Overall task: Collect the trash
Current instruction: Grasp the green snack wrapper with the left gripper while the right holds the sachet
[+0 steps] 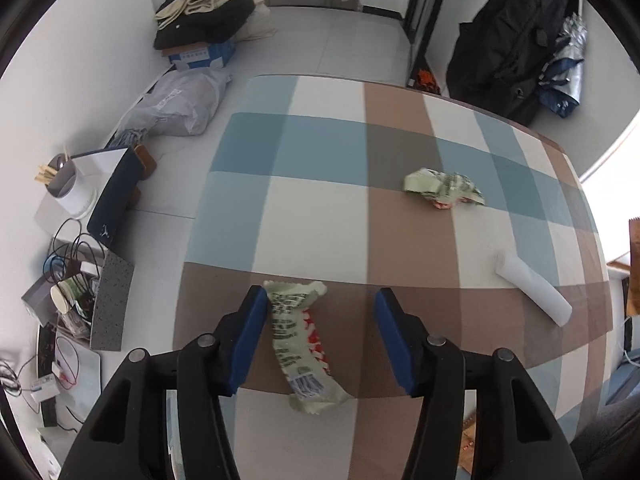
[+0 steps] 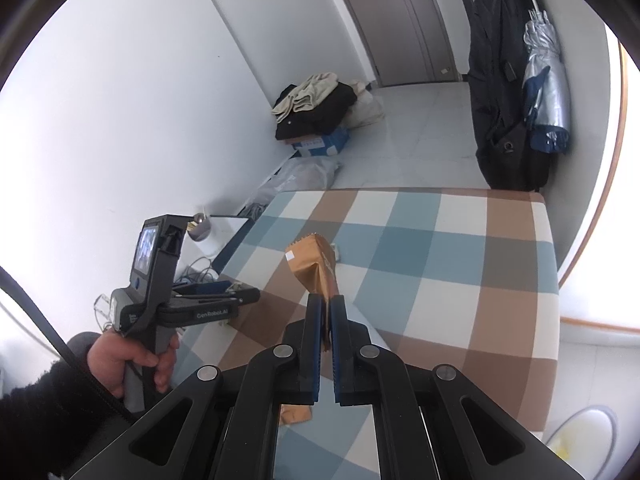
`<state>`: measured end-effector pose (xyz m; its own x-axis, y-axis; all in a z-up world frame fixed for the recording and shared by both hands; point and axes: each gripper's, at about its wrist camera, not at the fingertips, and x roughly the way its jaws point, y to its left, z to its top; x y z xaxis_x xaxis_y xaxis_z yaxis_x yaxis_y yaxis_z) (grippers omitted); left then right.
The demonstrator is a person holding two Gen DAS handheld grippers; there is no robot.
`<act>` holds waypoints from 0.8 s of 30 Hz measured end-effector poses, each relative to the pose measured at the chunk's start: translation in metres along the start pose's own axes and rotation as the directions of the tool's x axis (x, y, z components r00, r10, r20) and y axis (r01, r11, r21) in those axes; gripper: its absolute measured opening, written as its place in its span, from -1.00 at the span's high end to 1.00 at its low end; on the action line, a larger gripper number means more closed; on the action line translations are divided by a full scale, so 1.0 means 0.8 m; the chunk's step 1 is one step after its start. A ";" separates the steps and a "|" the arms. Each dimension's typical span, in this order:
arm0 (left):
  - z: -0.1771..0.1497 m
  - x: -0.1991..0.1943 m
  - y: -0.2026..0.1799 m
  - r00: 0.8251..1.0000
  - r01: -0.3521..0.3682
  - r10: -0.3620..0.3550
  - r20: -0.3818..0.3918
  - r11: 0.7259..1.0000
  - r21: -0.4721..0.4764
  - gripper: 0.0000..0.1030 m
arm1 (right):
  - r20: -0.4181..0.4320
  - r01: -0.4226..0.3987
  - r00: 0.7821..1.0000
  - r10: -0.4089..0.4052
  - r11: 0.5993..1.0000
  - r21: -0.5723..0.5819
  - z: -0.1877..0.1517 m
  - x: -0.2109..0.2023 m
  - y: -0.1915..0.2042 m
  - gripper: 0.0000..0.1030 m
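Observation:
A long green snack wrapper (image 1: 301,344) lies on the checked tablecloth (image 1: 320,200) between the fingers of my open left gripper (image 1: 320,300), close to the left pad. A crumpled green wrapper (image 1: 442,188) lies farther right, and a white paper roll (image 1: 534,288) lies near the right edge. My right gripper (image 2: 326,300) is shut on a brown paper bag (image 2: 314,264) and holds it upright over the table (image 2: 440,240). The left gripper (image 2: 200,304) also shows in the right wrist view, in a hand.
Left of the table are a cup with chopsticks (image 1: 62,180), a dark case (image 1: 116,196), cables and a paper cup (image 1: 66,296). A plastic bag (image 1: 180,104) and clothes on a box (image 1: 204,16) lie on the floor. A black coat (image 1: 516,40) hangs at right.

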<state>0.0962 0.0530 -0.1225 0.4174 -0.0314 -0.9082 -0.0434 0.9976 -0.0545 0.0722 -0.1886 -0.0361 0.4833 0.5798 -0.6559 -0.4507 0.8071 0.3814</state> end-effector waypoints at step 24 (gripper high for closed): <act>0.000 -0.045 0.000 0.989 0.116 -0.115 0.093 0.993 -0.008 0.71 | -0.030 0.041 0.999 -0.042 0.998 -0.038 -0.013 0.019 0.015 0.93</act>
<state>0.0814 0.0537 -0.0896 0.5025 -0.1397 -0.8532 -0.0017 0.9867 -0.1626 0.0667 -0.1714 -0.0482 0.4789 0.5417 -0.6908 -0.4589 0.8253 0.3290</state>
